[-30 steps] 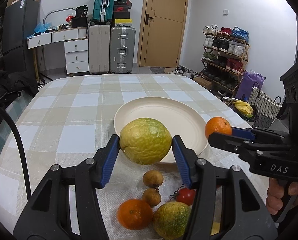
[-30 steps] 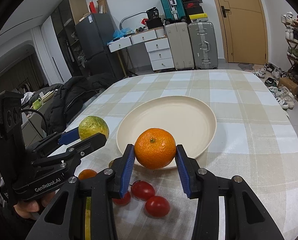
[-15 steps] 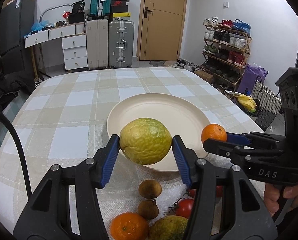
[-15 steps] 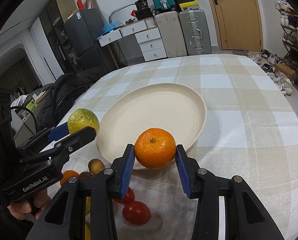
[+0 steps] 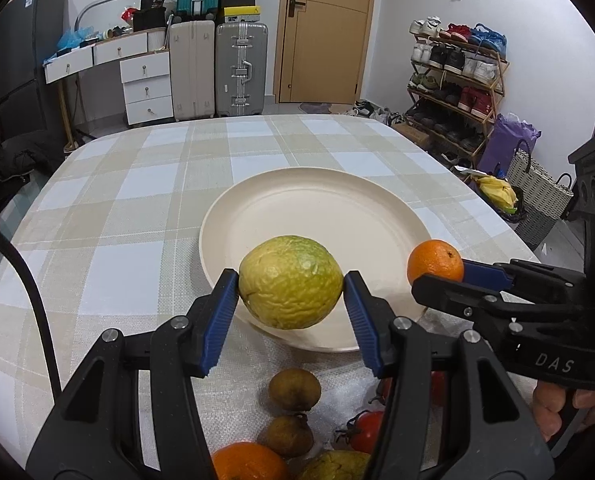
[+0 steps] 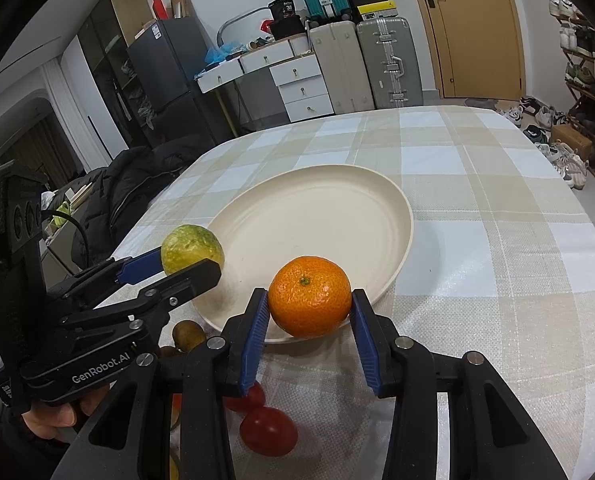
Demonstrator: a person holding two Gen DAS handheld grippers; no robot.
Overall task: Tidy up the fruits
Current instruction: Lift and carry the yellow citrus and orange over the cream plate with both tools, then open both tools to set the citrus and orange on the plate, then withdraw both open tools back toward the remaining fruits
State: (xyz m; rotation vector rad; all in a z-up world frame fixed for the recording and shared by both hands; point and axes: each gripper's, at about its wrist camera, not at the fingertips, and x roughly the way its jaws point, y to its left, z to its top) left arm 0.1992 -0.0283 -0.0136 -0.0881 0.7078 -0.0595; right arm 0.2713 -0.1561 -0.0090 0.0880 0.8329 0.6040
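Nearest, under my fingers: loose fruit on the checked table (image 5: 137, 208). Two small brown fruits (image 5: 294, 390), red tomatoes (image 6: 268, 431), an orange (image 5: 249, 462) and a green-yellow citrus (image 5: 335, 465) at the lower edge.

My left gripper (image 5: 291, 308): blue fingers (image 5: 220, 322) clamped on a large yellow-green citrus (image 5: 291, 282), one pad on each side, fruit held clear above the near rim of the plate.

My right gripper (image 6: 309, 320): fingers (image 6: 363, 340) clamped on a mandarin (image 6: 309, 296), stem scar up, held at the plate's near rim; seen from the left camera it sits just off the plate's right edge.

Beyond: cream plate (image 5: 317, 216), round, on the table.

Far: suitcases (image 5: 241, 68), white drawers, wooden door, shoe rack (image 5: 453, 80).
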